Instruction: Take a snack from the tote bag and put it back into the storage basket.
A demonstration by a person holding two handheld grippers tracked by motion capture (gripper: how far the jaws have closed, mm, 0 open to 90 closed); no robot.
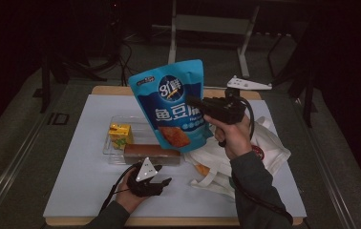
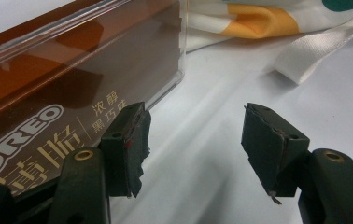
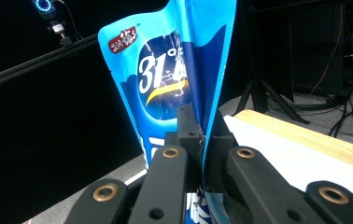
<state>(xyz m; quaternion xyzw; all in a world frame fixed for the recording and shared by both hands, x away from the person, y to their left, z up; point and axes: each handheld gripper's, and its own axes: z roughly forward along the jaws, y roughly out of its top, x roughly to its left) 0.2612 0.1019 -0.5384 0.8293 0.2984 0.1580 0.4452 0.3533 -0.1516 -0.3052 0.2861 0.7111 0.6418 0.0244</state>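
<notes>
Left gripper (image 1: 165,181) idle, jaws apart by brown Oreo box (image 1: 151,153); right gripper (image 1: 191,101) pinches blue snack pouch (image 1: 173,102) edge only—thin film could slip, dropping onto tote bag (image 1: 269,148).

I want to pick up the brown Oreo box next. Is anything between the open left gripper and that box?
Nothing visible: the left gripper stands open right beside the Oreo box, only bare white table surface between its jaws.
</notes>
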